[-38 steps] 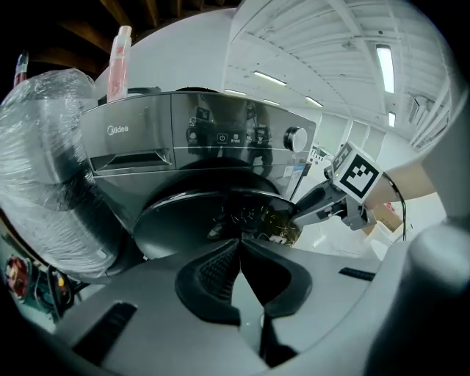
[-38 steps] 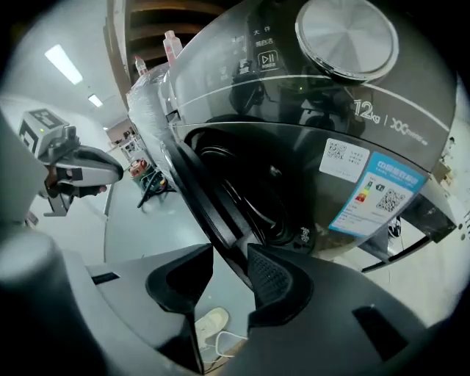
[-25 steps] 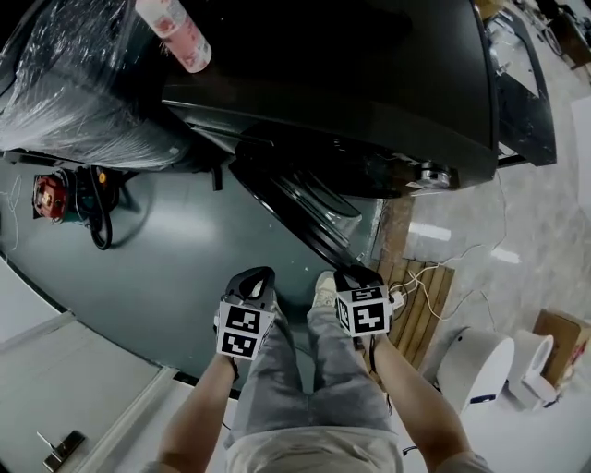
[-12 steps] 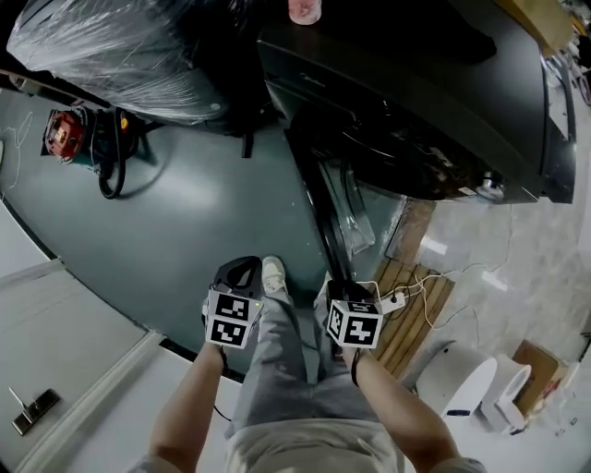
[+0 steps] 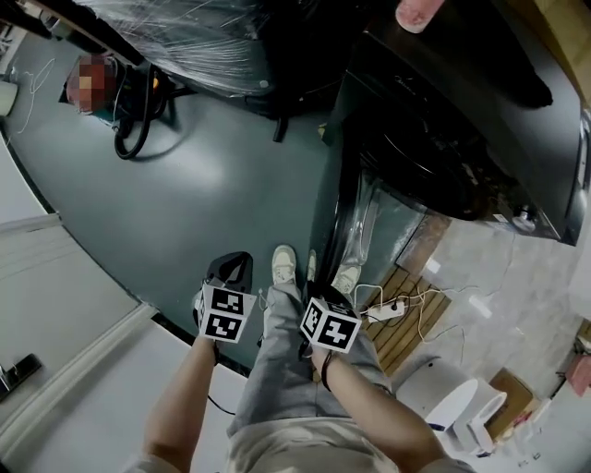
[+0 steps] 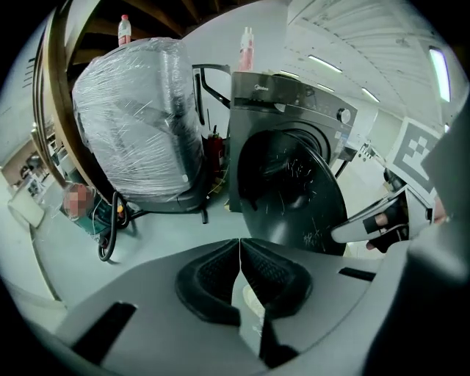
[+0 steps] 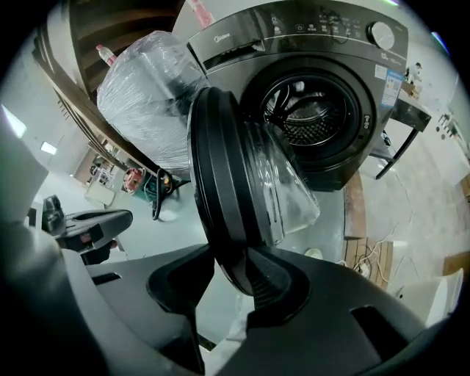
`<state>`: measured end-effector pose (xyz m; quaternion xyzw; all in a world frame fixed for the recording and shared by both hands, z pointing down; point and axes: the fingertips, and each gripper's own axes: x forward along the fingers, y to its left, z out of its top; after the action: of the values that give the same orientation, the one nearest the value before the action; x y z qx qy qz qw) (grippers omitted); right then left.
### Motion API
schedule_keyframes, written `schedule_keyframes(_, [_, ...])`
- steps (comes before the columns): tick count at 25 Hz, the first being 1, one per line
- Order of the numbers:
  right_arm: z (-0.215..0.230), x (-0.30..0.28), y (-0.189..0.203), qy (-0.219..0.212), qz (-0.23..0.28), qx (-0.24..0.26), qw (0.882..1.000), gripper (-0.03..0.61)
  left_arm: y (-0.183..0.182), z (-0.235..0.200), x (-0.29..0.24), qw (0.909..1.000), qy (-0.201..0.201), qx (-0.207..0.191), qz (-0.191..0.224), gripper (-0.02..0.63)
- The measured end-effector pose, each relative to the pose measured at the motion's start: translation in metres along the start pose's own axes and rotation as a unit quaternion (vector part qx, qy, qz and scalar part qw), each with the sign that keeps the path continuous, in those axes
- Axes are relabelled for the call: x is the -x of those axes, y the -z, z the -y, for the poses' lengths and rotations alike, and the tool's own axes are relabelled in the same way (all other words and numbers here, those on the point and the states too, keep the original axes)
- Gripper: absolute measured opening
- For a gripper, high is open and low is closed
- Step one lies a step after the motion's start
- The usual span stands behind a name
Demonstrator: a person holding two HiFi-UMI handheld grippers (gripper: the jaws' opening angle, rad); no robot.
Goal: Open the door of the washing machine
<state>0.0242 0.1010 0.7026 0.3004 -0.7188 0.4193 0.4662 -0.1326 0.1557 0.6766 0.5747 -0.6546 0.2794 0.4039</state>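
The dark front-loading washing machine (image 5: 462, 120) stands at the upper right of the head view. Its round door (image 5: 346, 231) is swung wide open, showing the drum (image 7: 308, 117). My right gripper (image 5: 334, 294) holds the door's lower rim (image 7: 220, 169), with its jaws closed on the black edge (image 7: 228, 283). To its left hangs my left gripper (image 5: 231, 270), apart from the door. Its pads (image 6: 220, 275) meet with nothing between them, and the door's outer face (image 6: 294, 191) is ahead of it.
A plastic-wrapped appliance (image 5: 185, 37) stands left of the machine, with a black hose (image 5: 138, 120) on the floor beside it. A pink bottle (image 5: 420, 11) sits on the machine's top. A wooden pallet with a power strip (image 5: 406, 305) lies at the right. The person's legs (image 5: 286, 369) are under the grippers.
The door has swung further open, from half-open to edge-on. Both grippers have moved sideways with it, the right one keeping its hold on the rim.
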Motion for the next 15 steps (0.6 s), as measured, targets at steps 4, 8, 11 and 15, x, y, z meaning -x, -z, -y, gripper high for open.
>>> schedule_keyframes(4, [-0.045,-0.018,0.005,-0.001,-0.01,-0.032,0.999,0.158,-0.001,-0.041,0.011,0.9999,-0.003,0.01,0.009,0.023])
schedule_keyframes(8, [-0.086,-0.037,0.006,0.009,-0.026,-0.059,0.998,0.157,0.001,-0.091,0.017,0.9997,-0.012,0.017,0.01,0.023])
schedule_keyframes(11, [-0.119,-0.052,0.001,0.0,-0.03,-0.073,0.997,0.156,-0.001,-0.128,0.02,0.9996,-0.023,0.013,0.013,0.023])
schedule_keyframes(15, [-0.158,-0.071,-0.007,-0.016,-0.038,-0.103,0.994,0.155,-0.004,-0.166,0.024,0.9995,-0.026,0.002,0.015,0.023])
